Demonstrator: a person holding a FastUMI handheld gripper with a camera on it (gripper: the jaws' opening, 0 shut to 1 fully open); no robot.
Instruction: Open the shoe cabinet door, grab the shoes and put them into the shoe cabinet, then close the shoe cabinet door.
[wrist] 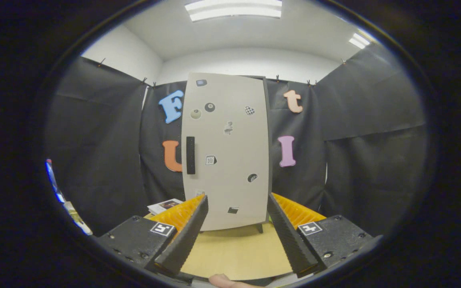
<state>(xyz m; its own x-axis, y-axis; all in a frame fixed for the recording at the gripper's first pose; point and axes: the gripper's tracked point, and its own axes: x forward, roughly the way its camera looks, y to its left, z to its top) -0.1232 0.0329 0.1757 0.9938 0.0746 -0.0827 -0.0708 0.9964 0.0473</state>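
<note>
We logged the scene left to right, clock directions taken from the tool [237, 204]. At about 10 o'clock, low behind the left finger, a small stack of booklets [165, 205] lay on the worktop [234, 252]. Next came the shoe cabinet [226, 152], standing upright at 12 o'clock, dead ahead and beyond the fingertips, with clear wooden worktop between it and the tool. Its door [234, 132] faced us flat and looked shut; small stickers dotted the panel. The handle [190, 155], a dark vertical bar, sat on the door's left edge at roughly 11 o'clock from the tool, its long axis running up and down. A short cabinet leg [259, 228] showed under the right corner at about 1 o'clock.

The tool was released: fingers spread wide, nothing between them, both well short of the cabinet. A fingertip of the person's hand [224, 280] peeked in at 6 o'clock.

We saw no shoes in this picture. A shut door with no shoes outside fitted either shoes waiting out of frame or shoes already inside behind the closed door; we could not tell which.

The relation that mattered: the handle lay up and left of the tool's centre line, so any grip on it would call for a leftward shift with the fingers straddling the vertical bar.
</note>
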